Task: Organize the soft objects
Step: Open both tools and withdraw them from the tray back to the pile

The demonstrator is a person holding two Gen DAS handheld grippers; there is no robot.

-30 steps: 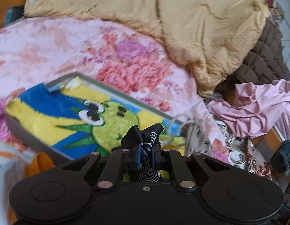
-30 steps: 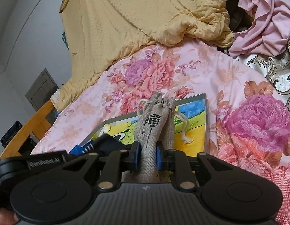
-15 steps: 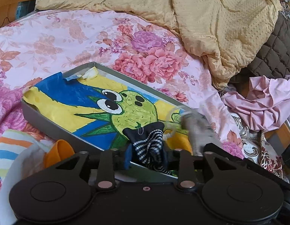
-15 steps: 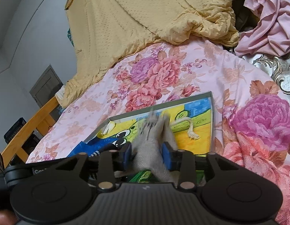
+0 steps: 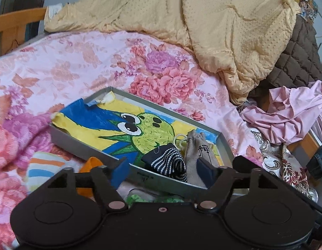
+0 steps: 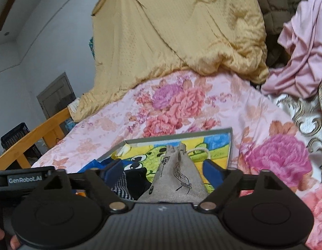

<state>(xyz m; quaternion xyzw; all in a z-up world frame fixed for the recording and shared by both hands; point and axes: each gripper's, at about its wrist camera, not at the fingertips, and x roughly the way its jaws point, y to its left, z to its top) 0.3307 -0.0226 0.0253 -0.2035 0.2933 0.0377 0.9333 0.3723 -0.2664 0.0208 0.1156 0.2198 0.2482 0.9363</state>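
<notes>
The left hand-held gripper [image 5: 163, 169] is opening, its blue pads clear of the striped dark sock [image 5: 167, 162] lying between them. The right hand-held gripper [image 6: 159, 168] is opening too, free of the grey drawstring pouch [image 6: 177, 177]. Sock and pouch lie touching at the near end of the grey tray [image 5: 194, 123], which sits on the floral bedspread [image 5: 77, 66].

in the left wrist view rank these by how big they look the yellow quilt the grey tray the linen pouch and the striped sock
1. yellow quilt
2. grey tray
3 and 4. linen pouch and striped sock: they look about alike, lying side by side in the tray, so no ranking between them.
</notes>
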